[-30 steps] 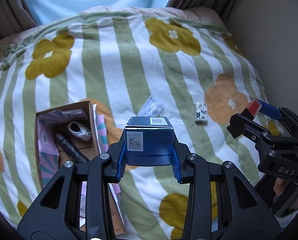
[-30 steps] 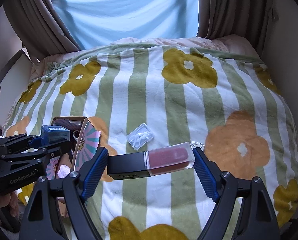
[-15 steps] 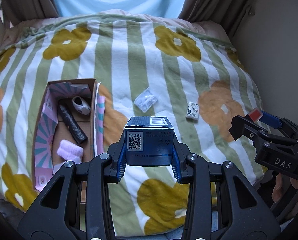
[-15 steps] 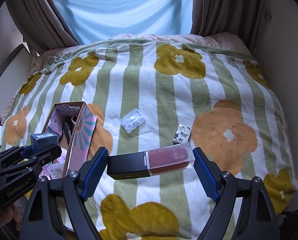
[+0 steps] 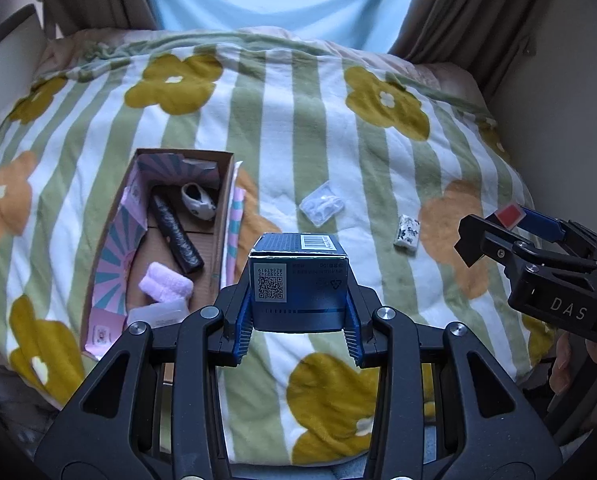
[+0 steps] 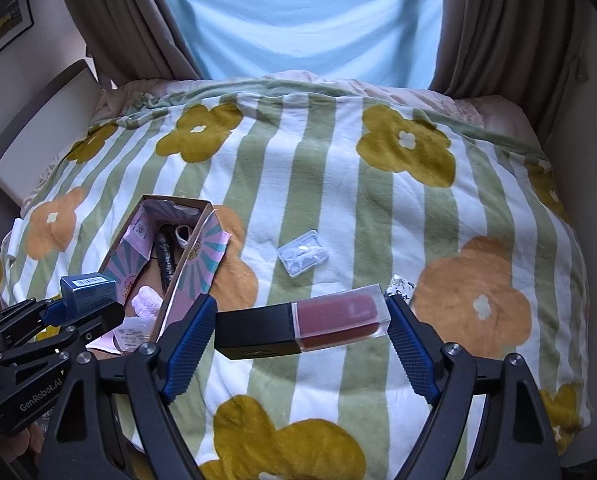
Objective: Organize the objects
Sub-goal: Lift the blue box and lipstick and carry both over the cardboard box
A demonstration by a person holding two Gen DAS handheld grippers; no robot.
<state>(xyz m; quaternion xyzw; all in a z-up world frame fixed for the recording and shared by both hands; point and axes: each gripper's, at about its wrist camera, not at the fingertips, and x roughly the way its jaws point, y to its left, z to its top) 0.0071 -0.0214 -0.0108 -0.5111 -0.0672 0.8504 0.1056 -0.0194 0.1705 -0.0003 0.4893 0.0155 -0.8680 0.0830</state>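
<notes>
Our left claw is clamped on a small dark-blue cardboard carton; our right claw pinches a clear lip-gloss tube with a black cap end to end, long axis crosswise. The open cardboard box with pink-striped lining lies ahead-left of both, nearer the left, running lengthwise away from us, on a green-striped flowered blanket below curtains

The blanket has green and white stripes with mustard and orange flowers. The box is dark blue; the lip gloss is black with a rose tube. The carton shows pink and teal rays inside.
</notes>
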